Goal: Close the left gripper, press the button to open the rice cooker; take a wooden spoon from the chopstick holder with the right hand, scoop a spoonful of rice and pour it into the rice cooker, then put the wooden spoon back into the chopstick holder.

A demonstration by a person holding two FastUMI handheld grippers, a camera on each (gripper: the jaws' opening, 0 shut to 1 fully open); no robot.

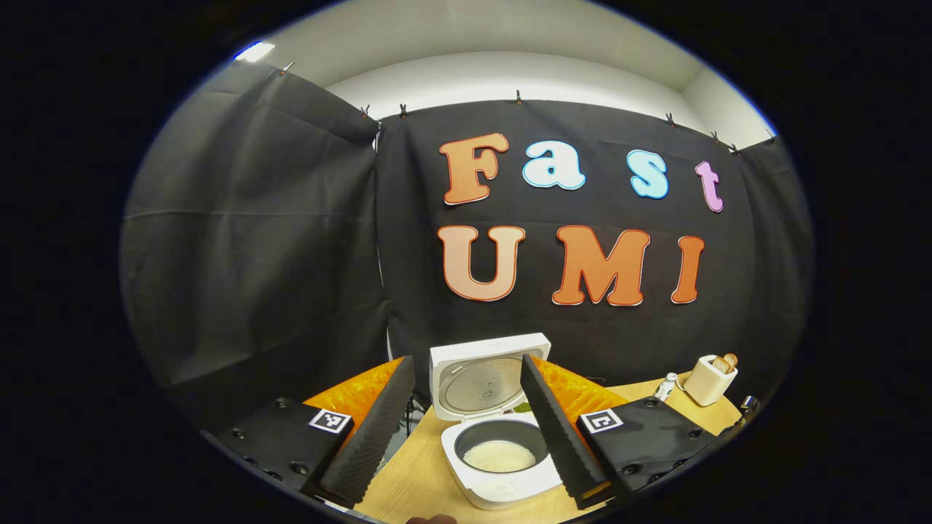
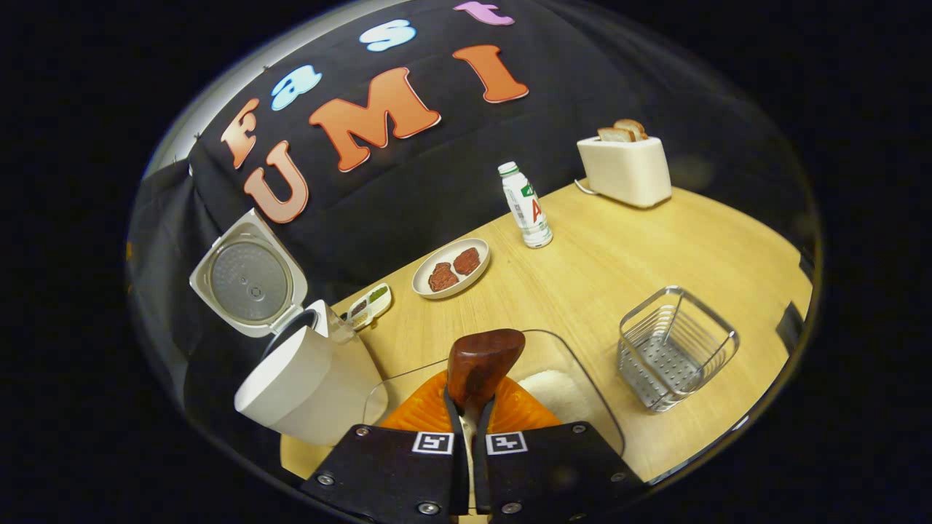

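Observation:
The white rice cooker (image 1: 502, 480) stands open with its lid (image 1: 484, 382) raised and white rice in the pot (image 1: 499, 455). My left gripper (image 1: 466, 360) hovers in front of it, open and holding nothing. My right gripper (image 2: 472, 407) is shut on the handle of the wooden spoon (image 2: 484, 364). The spoon's dark brown bowl points forward over a clear glass container (image 2: 582, 378) with white rice (image 2: 553, 389) in it. Left of it is the rice cooker (image 2: 306, 378) with its lid (image 2: 251, 280) up. The wire-mesh chopstick holder (image 2: 673, 346) stands empty to the right.
A plate of meat (image 2: 451, 268), a small divided dish (image 2: 370, 304), a bottle (image 2: 526, 205) and a white toaster with bread (image 2: 626, 167) sit along the back of the wooden table (image 2: 619, 255). The toaster (image 1: 710, 378) and the bottle (image 1: 664, 386) stand right of the cooker.

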